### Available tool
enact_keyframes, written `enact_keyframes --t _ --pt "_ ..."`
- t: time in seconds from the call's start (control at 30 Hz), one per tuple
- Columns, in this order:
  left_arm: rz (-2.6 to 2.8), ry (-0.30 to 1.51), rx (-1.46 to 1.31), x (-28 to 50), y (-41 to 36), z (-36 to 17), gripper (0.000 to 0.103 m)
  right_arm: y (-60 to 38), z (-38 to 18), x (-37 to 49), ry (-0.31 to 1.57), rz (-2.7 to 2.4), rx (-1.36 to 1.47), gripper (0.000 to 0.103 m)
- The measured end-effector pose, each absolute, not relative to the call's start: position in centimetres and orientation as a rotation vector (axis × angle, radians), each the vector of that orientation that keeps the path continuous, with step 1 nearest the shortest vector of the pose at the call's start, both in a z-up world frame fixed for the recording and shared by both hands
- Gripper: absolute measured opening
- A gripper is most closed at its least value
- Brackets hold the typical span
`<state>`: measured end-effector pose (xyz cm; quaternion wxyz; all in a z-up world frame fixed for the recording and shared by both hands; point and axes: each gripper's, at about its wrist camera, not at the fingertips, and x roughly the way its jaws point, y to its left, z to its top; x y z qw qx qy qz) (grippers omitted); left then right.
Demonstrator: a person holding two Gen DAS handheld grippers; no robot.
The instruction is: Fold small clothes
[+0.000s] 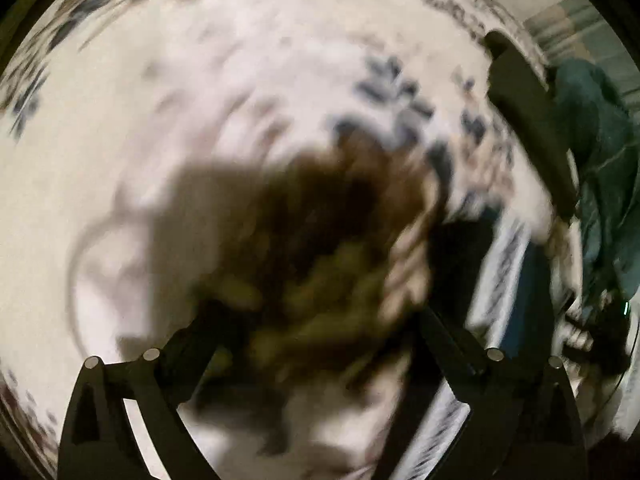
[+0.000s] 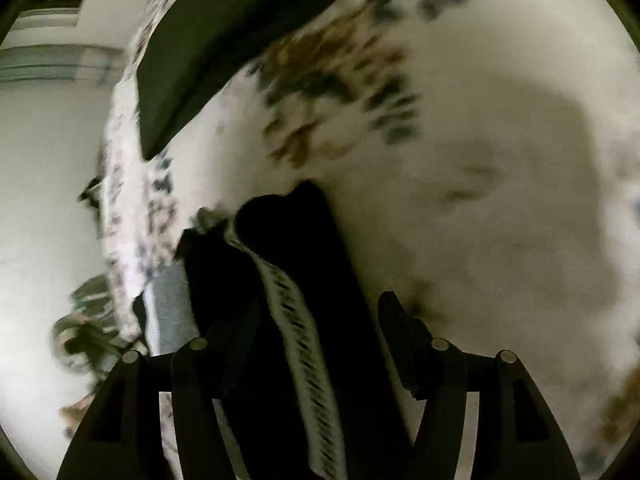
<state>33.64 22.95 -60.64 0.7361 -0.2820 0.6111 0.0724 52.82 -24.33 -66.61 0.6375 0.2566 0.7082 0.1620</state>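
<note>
The left gripper (image 1: 320, 332) has its two jaws wide apart over one blurry brown and green piece of clothing (image 1: 320, 248), and I cannot tell if it touches it. The right gripper (image 2: 316, 332) is partly open, with one black piece of clothing (image 2: 320, 264) with a white patterned stripe between its jaws. Both clothes lie on one white flowered bed sheet (image 2: 500, 160). Farther away lies one dark flat thing (image 2: 224, 52).

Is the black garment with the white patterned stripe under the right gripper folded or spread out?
Bunched, not spread flat: in the right wrist view the black garment lies in a narrow crumpled heap on the floral sheet. A neat fold cannot be told through the blur.
</note>
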Motion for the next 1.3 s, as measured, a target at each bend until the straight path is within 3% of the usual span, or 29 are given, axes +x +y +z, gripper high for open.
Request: enact_keyframes --t 0.07,0.1,0.13,0.17,0.4,0.6,0.67,0.7,0.83,0.93,1.0,1.03,1.07,1.1,1.3 --pt "0.161 1.333 -0.58 32.5 22.4 -60.9 0.099 -23.4 -67.6 53.0 1.623 0.361 0.551 0.064" --pt "0.162 1.326 -0.559 32.4 22.1 -61.0 0.099 -22.9 -67.5 53.1 1.6 0.365 0.536 0.056" --pt "0.161 1.326 -0.548 32.5 21.9 -61.2 0.103 -22.3 -67.0 53.1 1.582 0.392 0.516 0.019" --pt "0.173 1.34 -0.535 32.8 21.7 -61.6 0.103 -21.9 -66.2 53.1 1.565 0.409 0.518 0.015" --pt "0.3 1.49 -0.368 36.1 19.5 -63.2 0.103 -21.9 -58.5 53.8 1.349 0.41 0.49 0.013" --pt "0.313 1.419 -0.477 35.4 20.7 -61.0 0.103 -21.9 -59.7 55.8 1.398 0.365 0.407 0.013" --pt "0.317 1.393 -0.512 35.1 20.8 -59.9 0.103 -22.2 -62.4 56.0 1.489 0.354 0.393 0.016" --pt "0.304 1.38 -0.542 34.8 20.7 -59.4 0.103 -22.4 -63.3 56.0 1.526 0.357 0.4 0.023" --pt "0.212 1.346 -0.669 34.2 19.6 -58.2 0.103 -24.8 -64.2 54.1 1.581 0.331 0.487 0.062" --pt "0.141 1.361 -0.713 34.4 17.9 -58.6 0.103 -26.9 -65.8 51.4 1.633 0.307 0.56 0.073" --pt "0.136 1.357 -0.724 34.8 17.6 -58.9 0.103 -27.7 -67.8 49.5 1.684 0.321 0.677 0.073" --pt "0.134 1.348 -0.727 35.3 18.0 -59.0 0.103 -28.1 -68.6 48.3 1.675 0.367 0.799 0.068" --pt "0.135 1.346 -0.726 35.8 18.1 -59.4 0.103 -28.4 -69.1 47.2 1.663 0.384 0.869 0.053" --pt "0.127 1.35 -0.729 35.9 18.1 -59.5 0.103 -28.4 -69.4 46.6 1.671 0.389 0.896 0.013" --pt "0.041 1.363 -0.716 34.7 17.8 -59.1 0.103 -30.7 -67.4 44.0 1.562 0.307 0.926 0.013"
